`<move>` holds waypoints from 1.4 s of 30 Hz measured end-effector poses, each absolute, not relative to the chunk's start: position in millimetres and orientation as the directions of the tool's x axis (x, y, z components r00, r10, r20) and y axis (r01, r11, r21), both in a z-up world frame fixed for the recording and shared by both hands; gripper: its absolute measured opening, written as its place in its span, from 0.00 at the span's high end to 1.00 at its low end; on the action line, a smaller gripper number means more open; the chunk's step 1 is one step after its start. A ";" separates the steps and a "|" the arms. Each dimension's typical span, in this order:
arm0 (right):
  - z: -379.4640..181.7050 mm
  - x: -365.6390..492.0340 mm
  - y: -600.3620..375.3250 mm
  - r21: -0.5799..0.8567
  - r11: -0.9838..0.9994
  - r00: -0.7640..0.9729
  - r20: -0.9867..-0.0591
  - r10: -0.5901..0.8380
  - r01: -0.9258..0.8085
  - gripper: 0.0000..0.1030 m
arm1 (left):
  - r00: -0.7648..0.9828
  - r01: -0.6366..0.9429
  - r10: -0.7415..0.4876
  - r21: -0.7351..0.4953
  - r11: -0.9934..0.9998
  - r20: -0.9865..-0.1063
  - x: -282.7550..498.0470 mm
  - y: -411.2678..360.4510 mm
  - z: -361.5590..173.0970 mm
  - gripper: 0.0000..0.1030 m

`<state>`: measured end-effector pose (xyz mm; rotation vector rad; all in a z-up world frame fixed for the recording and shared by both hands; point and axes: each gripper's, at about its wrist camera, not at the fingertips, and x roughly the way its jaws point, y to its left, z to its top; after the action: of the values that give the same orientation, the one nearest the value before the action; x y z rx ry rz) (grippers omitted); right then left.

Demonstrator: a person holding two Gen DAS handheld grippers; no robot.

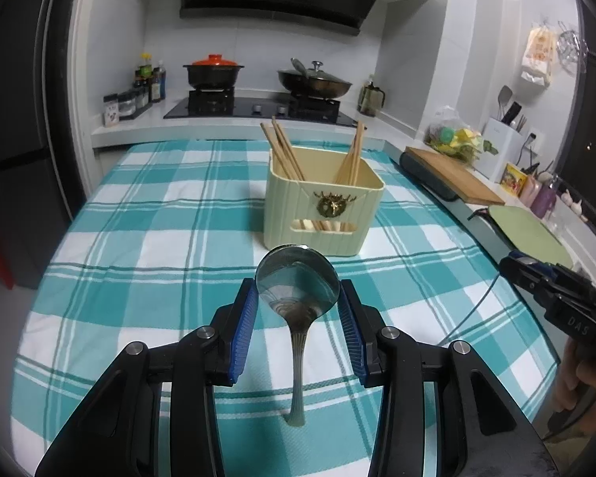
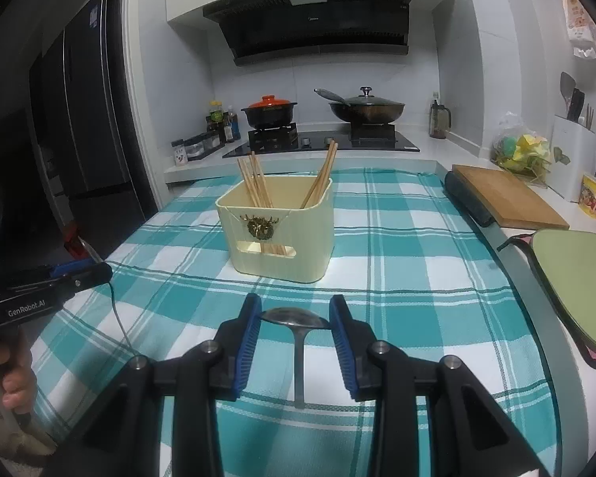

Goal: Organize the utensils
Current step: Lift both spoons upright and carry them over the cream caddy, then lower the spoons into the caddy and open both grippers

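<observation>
Holding one spoon [image 1: 298, 278] by its bowl in my left hand-held gripper [image 1: 298, 298] and another spoon [image 2: 295, 318] in my right hand-held gripper [image 2: 295, 320], both partly closed, I see the utensil box [image 1: 324, 198] beyond on the worktop [image 1: 159, 238].

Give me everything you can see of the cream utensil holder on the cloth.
The cream utensil holder is a ribbed, plastic-looking box with rounded corners and an open top, upright on the teal checked tablecloth. A gold emblem sits on its front above a slot cutout. Wooden chopsticks lean inside in two bunches. Neither gripper touches it.
</observation>
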<state>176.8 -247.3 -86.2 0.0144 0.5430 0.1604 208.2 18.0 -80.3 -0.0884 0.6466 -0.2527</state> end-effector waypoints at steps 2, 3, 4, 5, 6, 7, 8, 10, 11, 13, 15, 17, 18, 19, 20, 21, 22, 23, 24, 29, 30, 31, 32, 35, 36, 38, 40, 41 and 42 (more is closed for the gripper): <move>-83.2 177.4 -248.0 0.054 0.987 0.848 -0.507 0.156 -0.149 0.65 | 0.769 0.207 -0.264 -0.163 0.965 -0.583 208.3 17.8 -79.4 0.60; -81.3 177.3 -248.2 0.052 0.988 0.850 -0.504 0.154 -0.148 0.65 | 0.769 0.208 -0.265 -0.163 0.964 -0.582 208.4 17.8 -78.8 0.60; -79.8 177.4 -248.3 0.051 0.988 0.852 -0.501 0.153 -0.147 0.65 | 0.770 0.209 -0.266 -0.164 0.964 -0.580 208.4 17.9 -78.0 0.60; -77.9 177.9 -249.0 0.052 0.988 0.853 -0.499 0.154 -0.148 0.65 | 0.771 0.210 -0.267 -0.165 0.964 -0.578 208.1 17.9 -77.0 0.60; -76.2 177.8 -249.8 0.053 0.988 0.855 -0.496 0.154 -0.148 0.65 | 0.771 0.212 -0.269 -0.166 0.963 -0.577 208.0 17.8 -75.9 0.60; -74.3 178.1 -250.3 0.053 0.988 0.857 -0.492 0.155 -0.148 0.65 | 0.771 0.214 -0.272 -0.169 0.962 -0.575 208.1 17.8 -74.6 0.60; -72.2 178.5 -250.4 0.052 0.987 0.858 -0.490 0.156 -0.150 0.65 | 0.772 0.215 -0.275 -0.172 0.961 -0.573 208.4 17.7 -73.2 0.60; -68.4 180.2 -250.6 0.051 0.987 0.860 -0.485 0.159 -0.154 0.65 | 0.772 0.218 -0.281 -0.179 0.960 -0.570 209.3 18.6 -69.7 0.60; -66.2 181.2 -250.6 0.050 0.986 0.861 -0.483 0.161 -0.156 0.65 | 0.773 0.218 -0.284 -0.183 0.959 -0.567 209.8 19.1 -67.6 0.60; -61.1 183.2 -250.0 0.044 0.986 0.863 -0.477 0.163 -0.162 0.65 | 0.775 0.223 -0.290 -0.186 0.957 -0.561 210.9 19.7 -62.7 0.60; -55.5 185.6 -249.8 0.040 0.985 0.865 -0.472 0.169 -0.171 0.65 | 0.778 0.234 -0.298 -0.185 0.955 -0.553 212.4 20.2 -55.1 0.60; -49.1 189.1 -249.4 0.036 0.983 0.867 -0.466 0.174 -0.178 0.65 | 0.782 0.247 -0.307 -0.182 0.952 -0.542 215.8 20.6 -44.5 0.60; -45.5 191.6 -249.5 0.034 0.983 0.867 -0.465 0.178 -0.183 0.65 | 0.783 0.252 -0.312 -0.183 0.950 -0.538 218.0 21.4 -39.3 0.60; -40.9 195.2 -249.7 0.031 0.981 0.867 -0.463 0.183 -0.191 0.65 | 0.784 0.259 -0.320 -0.188 0.947 -0.532 222.0 22.7 -32.4 0.60; -36.3 198.9 -250.0 0.030 0.980 0.867 -0.462 0.188 -0.197 0.65 | 0.784 0.264 -0.327 -0.193 0.945 -0.527 227.2 24.4 -25.2 0.60; -30.3 203.9 -250.3 0.030 0.978 0.867 -0.459 0.195 -0.205 0.65 | 0.786 0.269 -0.333 -0.198 0.943 -0.521 231.3 25.8 -18.0 0.60; -25.4 207.6 -251.0 0.031 0.977 0.866 -0.457 0.202 -0.212 0.65 | 0.788 0.272 -0.339 -0.202 0.941 -0.515 235.9 27.6 -10.8 0.60; -17.6 214.0 -251.8 0.036 0.975 0.866 -0.454 0.212 -0.220 0.65 | 0.789 0.276 -0.345 -0.208 0.938 -0.508 242.0 29.5 -2.1 0.60; -10.4 220.0 -252.7 0.042 0.973 0.864 -0.451 0.222 -0.228 0.65 | 0.791 0.280 -0.352 -0.215 0.936 -0.501 248.6 31.1 6.7 0.60; 27.5 257.2 -250.2 0.046 0.968 0.871 -0.427 0.243 -0.247 0.65 | 0.814 0.293 -0.358 -0.209 0.933 -0.457 285.7 30.8 52.0 0.60; 35.7 267.0 -248.9 0.042 0.968 0.875 -0.419 0.242 -0.248 0.65 | 0.820 0.296 -0.356 -0.201 0.934 -0.447 294.4 28.8 60.6 0.60; 42.9 276.4 -248.0 0.042 0.967 0.878 -0.412 0.244 -0.250 0.65 | 0.826 0.298 -0.356 -0.199 0.934 -0.437 303.0 26.7 68.1 0.60; 49.0 286.4 -247.1 0.044 0.967 0.879 -0.407 0.247 -0.252 0.65 | 0.829 0.301 -0.359 -0.198 0.933 -0.429 312.5 24.1 74.7 0.60; 61.4 315.4 -246.1 0.062 0.966 0.882 -0.396 0.254 -0.250 0.65 | 0.837 0.304 -0.362 -0.201 0.931 -0.410 340.9 15.2 86.5 0.60; 63.1 324.8 -245.8 0.071 0.966 0.883 -0.395 0.255 -0.247 0.65 | 0.839 0.303 -0.361 -0.201 0.931 -0.407 350.1 11.5 87.3 0.60; 63.1 344.1 -245.7 0.092 0.964 0.882 -0.391 0.264 -0.248 0.65 | 0.837 0.299 -0.360 -0.206 0.932 -0.412 370.9 3.4 84.8 0.60; 57.8 363.1 -244.4 0.110 0.961 0.874 -0.399 0.276 -0.253 0.65 | 0.827 0.292 -0.361 -0.219 0.931 -0.432 390.2 -2.1 76.2 0.60; 53.9 370.5 -243.7 0.119 0.959 0.868 -0.408 0.282 -0.256 0.65 | 0.817 0.286 -0.362 -0.229 0.930 -0.450 401.7 -5.2 68.3 0.60; 47.2 379.3 -242.2 0.129 0.957 0.859 -0.422 0.290 -0.260 0.65 | 0.807 0.280 -0.361 -0.236 0.930 -0.467 410.4 -8.0 60.8 0.60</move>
<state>379.3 -242.2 47.2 0.0684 0.4538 0.2886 410.4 -8.0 60.8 -0.1591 0.5302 -0.3446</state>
